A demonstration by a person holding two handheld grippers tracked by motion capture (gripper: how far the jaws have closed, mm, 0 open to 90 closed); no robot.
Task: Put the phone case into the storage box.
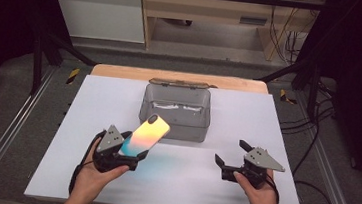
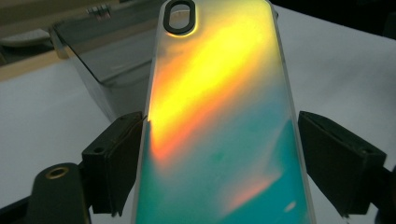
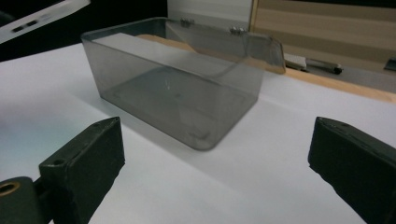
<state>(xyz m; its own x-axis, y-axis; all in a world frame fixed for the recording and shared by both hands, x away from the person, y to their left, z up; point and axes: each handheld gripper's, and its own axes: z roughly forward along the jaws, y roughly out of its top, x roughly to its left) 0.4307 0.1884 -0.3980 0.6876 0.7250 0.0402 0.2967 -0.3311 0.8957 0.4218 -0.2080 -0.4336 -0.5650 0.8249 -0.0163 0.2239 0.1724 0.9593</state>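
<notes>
Bright table (image 1: 267, 120), dark surroundings, soft blur

Left gripper (image 1: 131, 152): your jaws clamped, held low in your left hand.
Right gripper (image 1: 228, 159): your jaws spread wide, empty.

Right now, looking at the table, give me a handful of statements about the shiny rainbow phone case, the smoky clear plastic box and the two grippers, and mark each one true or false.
1. The left gripper holds the iridescent orange-and-teal phone case. True.
2. The phone case lies flat inside the smoky transparent plastic box. False: it is held up in front of the box, tilted toward it.
3. The box's hinged lid is open, folded back behind it. True.
4. The right gripper grips the box's rim. False: its jaws are spread wide and hold nothing, short of the box.
5. The box holds several items. False: it looks empty.
</notes>
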